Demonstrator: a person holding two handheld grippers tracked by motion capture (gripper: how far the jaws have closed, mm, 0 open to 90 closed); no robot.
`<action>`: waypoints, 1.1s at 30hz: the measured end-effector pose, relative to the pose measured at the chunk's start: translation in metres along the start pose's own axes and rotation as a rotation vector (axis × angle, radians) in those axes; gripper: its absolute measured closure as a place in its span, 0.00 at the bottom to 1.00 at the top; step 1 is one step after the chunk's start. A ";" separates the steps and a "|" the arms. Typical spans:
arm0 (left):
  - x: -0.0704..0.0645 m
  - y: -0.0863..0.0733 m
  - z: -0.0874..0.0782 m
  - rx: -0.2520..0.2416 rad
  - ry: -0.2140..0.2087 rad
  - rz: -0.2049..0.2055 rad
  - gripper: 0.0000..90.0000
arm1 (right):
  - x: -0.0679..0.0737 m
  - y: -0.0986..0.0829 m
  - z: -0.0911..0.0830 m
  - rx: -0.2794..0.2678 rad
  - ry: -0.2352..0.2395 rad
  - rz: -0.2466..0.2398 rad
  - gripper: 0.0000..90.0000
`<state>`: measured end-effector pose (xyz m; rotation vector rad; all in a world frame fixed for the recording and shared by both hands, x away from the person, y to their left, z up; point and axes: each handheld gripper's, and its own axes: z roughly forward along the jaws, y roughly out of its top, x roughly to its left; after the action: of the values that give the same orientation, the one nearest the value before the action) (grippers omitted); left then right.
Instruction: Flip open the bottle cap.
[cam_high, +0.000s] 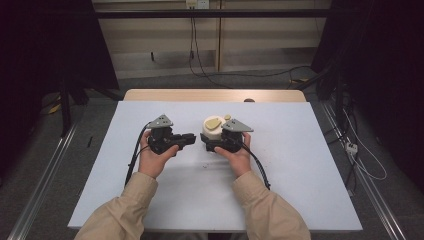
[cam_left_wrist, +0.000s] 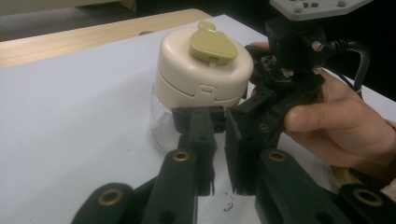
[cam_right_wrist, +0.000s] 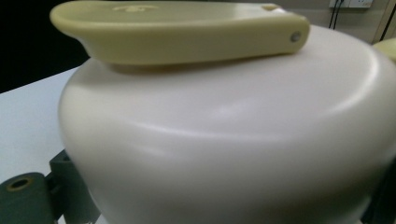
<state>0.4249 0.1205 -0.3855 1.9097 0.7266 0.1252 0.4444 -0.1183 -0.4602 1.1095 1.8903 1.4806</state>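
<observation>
While you held both grippers over the white table (cam_high: 280, 195), the cream-lidded jar (cam_left_wrist: 201, 70) stood between the jaws of your right gripper (cam_high: 209, 141), whose own view showed the lid bulging just ahead with one dark jaw low at each side. Whether those jaws pressed the jar's clear glass base (cam_left_wrist: 161, 123) could not be told. An olive-yellow handle (cam_right_wrist: 177, 30) lay flat on the lid. Your left gripper (cam_left_wrist: 217, 122) pointed at the jar from the opposite side, its jaws nearly together with a narrow gap and nothing held; their tips stood just beside the glass base and the right gripper's jaw. Your right hand (cam_left_wrist: 345, 126) wrapped its gripper body. Small dark specks (cam_left_wrist: 228, 205) lay on the table beneath the left jaws.
</observation>
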 end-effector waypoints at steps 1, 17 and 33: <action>0.000 0.001 0.001 0.003 -0.005 0.002 0.95 | 0.000 0.000 0.000 0.000 0.000 0.000 0.07; -0.002 0.015 0.015 0.043 0.016 0.028 1.00 | 0.000 0.000 0.000 0.000 0.000 0.001 0.07; -0.002 0.027 0.029 0.077 0.029 0.049 1.00 | 0.000 0.000 0.000 0.001 -0.001 0.001 0.07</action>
<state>0.4466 0.0892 -0.3744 2.0039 0.7136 0.1578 0.4443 -0.1182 -0.4602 1.1113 1.8900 1.4796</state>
